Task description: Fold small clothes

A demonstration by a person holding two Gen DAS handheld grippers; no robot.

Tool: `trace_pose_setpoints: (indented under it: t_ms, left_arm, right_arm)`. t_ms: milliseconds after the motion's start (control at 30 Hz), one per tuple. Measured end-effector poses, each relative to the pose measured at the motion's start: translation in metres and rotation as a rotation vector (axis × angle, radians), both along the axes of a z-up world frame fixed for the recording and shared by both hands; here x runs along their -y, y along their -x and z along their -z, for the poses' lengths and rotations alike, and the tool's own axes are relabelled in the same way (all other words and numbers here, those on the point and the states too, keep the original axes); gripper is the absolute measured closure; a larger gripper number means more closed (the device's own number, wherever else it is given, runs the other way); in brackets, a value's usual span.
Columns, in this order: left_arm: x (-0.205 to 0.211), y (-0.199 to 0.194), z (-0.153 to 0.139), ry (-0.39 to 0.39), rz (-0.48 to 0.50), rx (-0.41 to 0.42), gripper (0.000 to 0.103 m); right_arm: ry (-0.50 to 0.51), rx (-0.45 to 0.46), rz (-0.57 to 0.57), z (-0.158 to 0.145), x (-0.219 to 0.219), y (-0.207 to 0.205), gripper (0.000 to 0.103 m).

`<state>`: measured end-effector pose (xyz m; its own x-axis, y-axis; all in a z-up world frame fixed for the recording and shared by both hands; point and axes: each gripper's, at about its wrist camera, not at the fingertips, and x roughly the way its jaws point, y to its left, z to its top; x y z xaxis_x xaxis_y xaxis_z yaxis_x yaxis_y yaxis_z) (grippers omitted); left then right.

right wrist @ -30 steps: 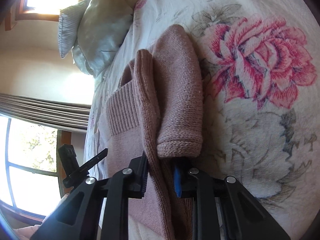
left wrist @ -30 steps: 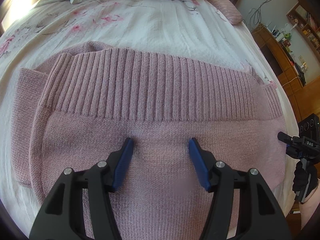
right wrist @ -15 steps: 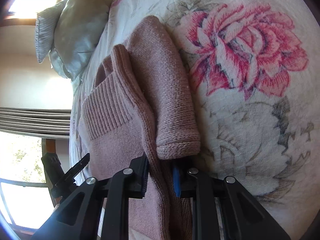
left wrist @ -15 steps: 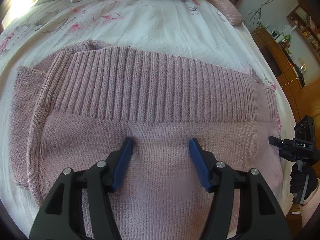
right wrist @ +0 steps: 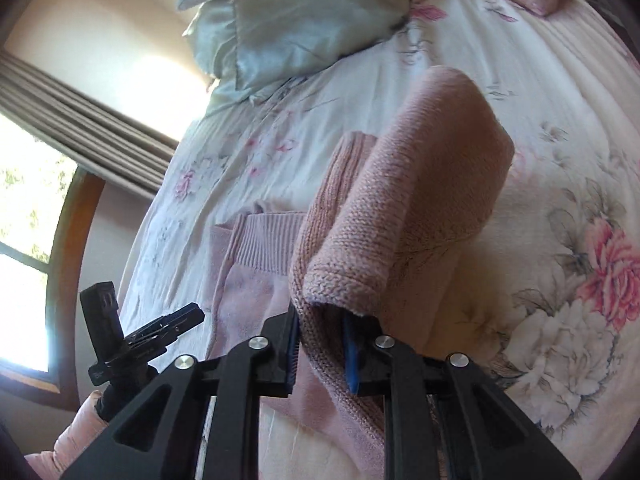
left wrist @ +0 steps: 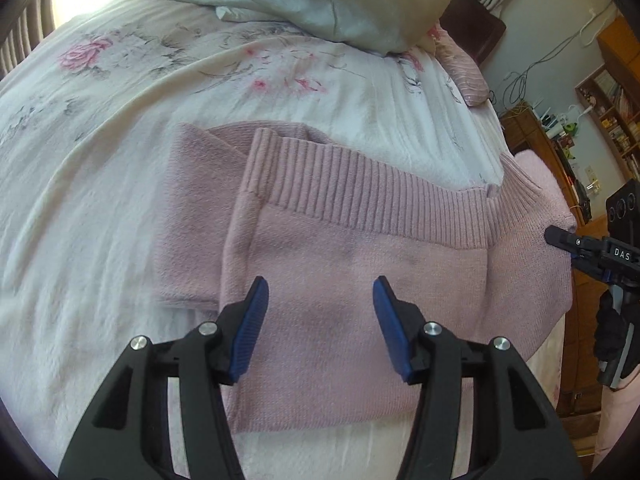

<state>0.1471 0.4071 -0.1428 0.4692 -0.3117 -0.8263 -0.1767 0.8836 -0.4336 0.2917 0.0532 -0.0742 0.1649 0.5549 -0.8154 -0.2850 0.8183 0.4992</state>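
The pink sweater (left wrist: 340, 280) lies on the bed (left wrist: 100, 200), its ribbed hem running crosswise beyond the left gripper (left wrist: 320, 312), whose fingers hang spread and released above the sweater's middle. At the sweater's right edge the right gripper (right wrist: 320, 344) is clenched on a lifted sleeve, the cuff drooping toward the camera. That edge is nearer the right hand. The pinched layers hide the fingertips.
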Motion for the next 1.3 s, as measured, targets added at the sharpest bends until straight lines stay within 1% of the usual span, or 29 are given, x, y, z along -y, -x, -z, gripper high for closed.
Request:
trace_pose_setpoints:
  t_ms: [100, 267, 400, 533, 567, 633, 700, 733, 833, 867, 933, 967, 1000, 1033, 1100, 1133, 1200, 1300]
  left_arm:
    - [-0.014, 0.013, 0.003, 0.020, -0.028, -0.005, 0.050]
    - [-0.027, 0.027, 0.003, 0.043, -0.051, 0.001, 0.050]
    - [-0.029, 0.031, 0.001, 0.053, -0.057, 0.010, 0.050]
    - [-0.030, 0.032, -0.002, 0.057, -0.061, 0.019, 0.050]
    - [-0.030, 0.032, -0.003, 0.059, -0.062, 0.020, 0.050]
    - [-0.030, 0.031, -0.002, 0.064, -0.064, 0.020, 0.050]
    - [-0.029, 0.029, -0.002, 0.069, -0.067, 0.016, 0.050]
    - [-0.028, 0.029, -0.002, 0.070, -0.067, 0.015, 0.050]
    - [-0.026, 0.028, -0.004, 0.071, -0.063, 0.015, 0.050]
    - [-0.026, 0.028, -0.004, 0.074, -0.061, 0.015, 0.050]
    - [-0.025, 0.027, -0.005, 0.080, -0.059, 0.017, 0.050]
    - [-0.024, 0.025, -0.006, 0.085, -0.059, 0.017, 0.049]
    - [-0.024, 0.024, -0.007, 0.095, -0.061, 0.019, 0.049]
    - [-0.023, 0.023, -0.007, 0.108, -0.063, 0.020, 0.049]
    - [-0.022, 0.020, -0.008, 0.129, -0.065, 0.020, 0.049]
    - [-0.020, 0.018, -0.008, 0.134, -0.063, 0.018, 0.049]
    - [-0.017, 0.012, -0.010, 0.138, -0.052, 0.014, 0.049]
    - [-0.011, 0.003, -0.011, 0.137, -0.030, 0.001, 0.047]
  right_arm:
    - [0.039, 0.003, -0.077, 0.005, -0.045, 0.007, 0.085]
    - [0.117, -0.039, -0.138, 0.032, -0.099, 0.011, 0.085]
    - [0.176, -0.076, -0.160, 0.059, -0.123, 0.013, 0.083]
    - [0.215, -0.089, -0.164, 0.073, -0.133, 0.013, 0.081]
    - [0.218, -0.089, -0.165, 0.075, -0.134, 0.013, 0.080]
    - [0.216, -0.097, -0.170, 0.076, -0.135, 0.012, 0.073]
    - [0.165, -0.120, -0.174, 0.074, -0.135, 0.011, 0.069]
    - [0.130, -0.133, -0.174, 0.070, -0.134, 0.012, 0.068]
    - [0.073, -0.100, -0.180, 0.046, -0.131, 0.018, 0.068]
    - [0.038, -0.087, -0.182, 0.035, -0.127, 0.021, 0.068]
    - [0.000, -0.038, -0.170, 0.012, -0.115, 0.028, 0.067]
    - [-0.004, -0.013, -0.166, 0.003, -0.108, 0.032, 0.064]
    - [0.000, 0.010, -0.166, -0.004, -0.101, 0.037, 0.059]
    - [0.018, 0.035, -0.174, -0.008, -0.095, 0.045, 0.053]
    - [0.104, 0.089, -0.217, -0.009, -0.092, 0.064, 0.050]
    - [0.151, 0.110, -0.248, -0.005, -0.092, 0.076, 0.048]
    - [0.209, 0.137, -0.317, 0.006, -0.095, 0.101, 0.047]
    - [0.256, 0.156, -0.394, 0.027, -0.104, 0.136, 0.045]
